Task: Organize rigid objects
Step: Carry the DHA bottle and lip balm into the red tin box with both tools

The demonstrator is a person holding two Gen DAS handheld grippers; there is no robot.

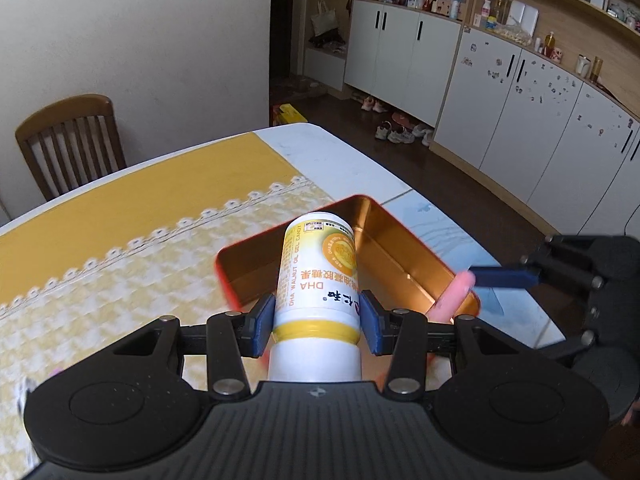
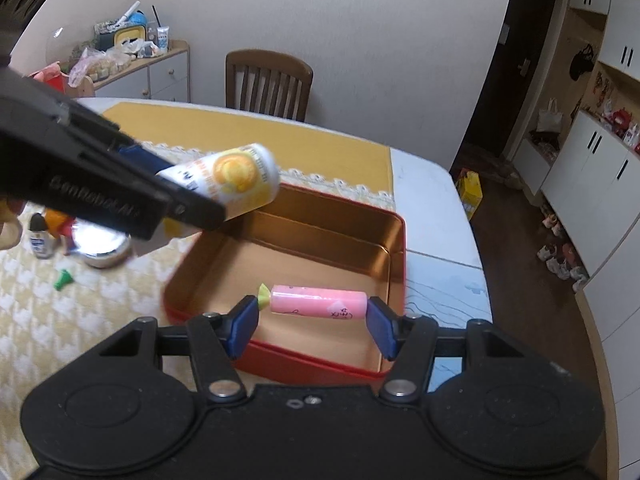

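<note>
smooth bottle [image 1: 318,276], rectangular metal tin [image 2: 394,236]

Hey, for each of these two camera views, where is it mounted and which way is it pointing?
Left wrist: sits on the left tool, looking forward and down at the gripped bottle over the red tin; the right tool shows at right.
Right wrist: sits on the right tool, looking down at the gripped pink cylinder above the tin; the left tool shows at left.
Shared: tin, bottle, cylinder, chair.
</note>
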